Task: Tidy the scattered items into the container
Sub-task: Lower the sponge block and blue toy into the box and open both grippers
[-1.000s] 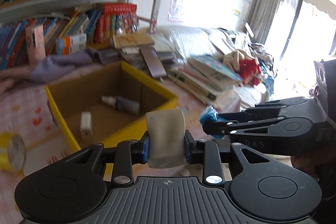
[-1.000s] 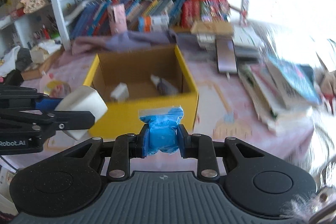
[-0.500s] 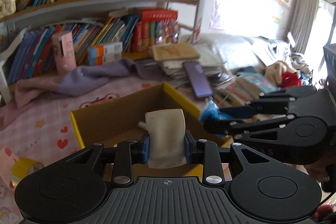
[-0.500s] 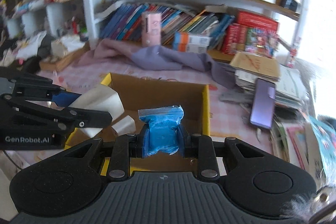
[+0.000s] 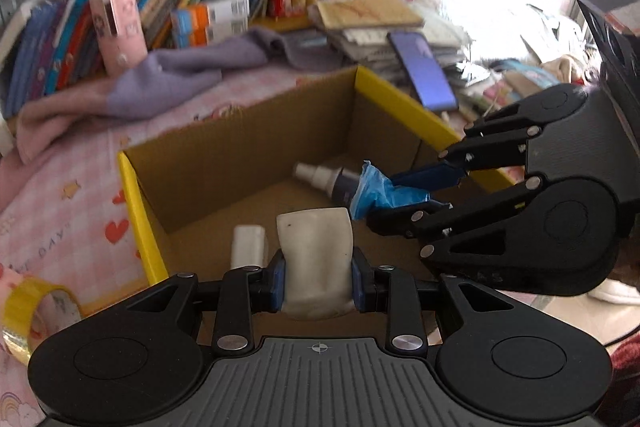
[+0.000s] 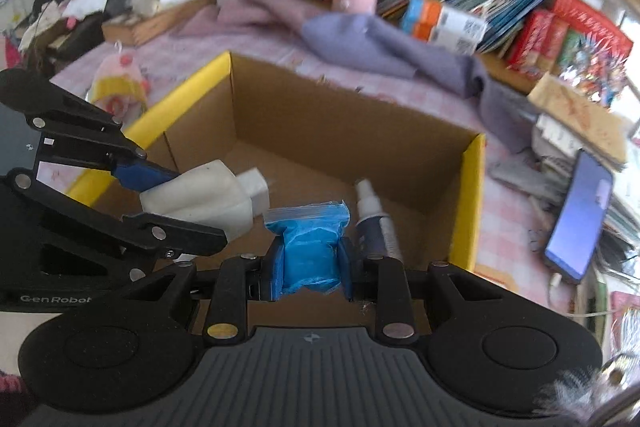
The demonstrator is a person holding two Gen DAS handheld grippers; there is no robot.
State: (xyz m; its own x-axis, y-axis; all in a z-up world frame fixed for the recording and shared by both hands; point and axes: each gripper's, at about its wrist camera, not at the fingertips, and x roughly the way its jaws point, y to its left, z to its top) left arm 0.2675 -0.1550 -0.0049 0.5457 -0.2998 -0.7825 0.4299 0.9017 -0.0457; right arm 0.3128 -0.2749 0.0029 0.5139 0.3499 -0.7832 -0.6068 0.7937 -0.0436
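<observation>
My left gripper (image 5: 318,281) is shut on a cream soft pouch (image 5: 316,255), held over the near part of the yellow-edged cardboard box (image 5: 136,203). To its right, my right gripper (image 5: 404,193) is shut on a crumpled blue plastic bag (image 5: 376,191) above the box interior. In the right wrist view the blue bag (image 6: 310,255) sits between the right gripper (image 6: 310,271) pads, and the left gripper (image 6: 188,203) with the cream pouch (image 6: 200,199) is at the left. A spray bottle (image 6: 374,219) and a small white block (image 6: 254,187) lie on the floor of the box (image 6: 474,195).
A yellow tape roll (image 5: 36,307) lies left of the box on the pink cloth. A purple garment (image 5: 180,71) and a pink can (image 5: 118,27) sit behind it. A phone (image 5: 424,71) rests on stacked books at the right; bookshelves line the back.
Both grippers have moved forward and down, from in front of the box to over its open top. They keep their hold on the pouch and the blue bag.
</observation>
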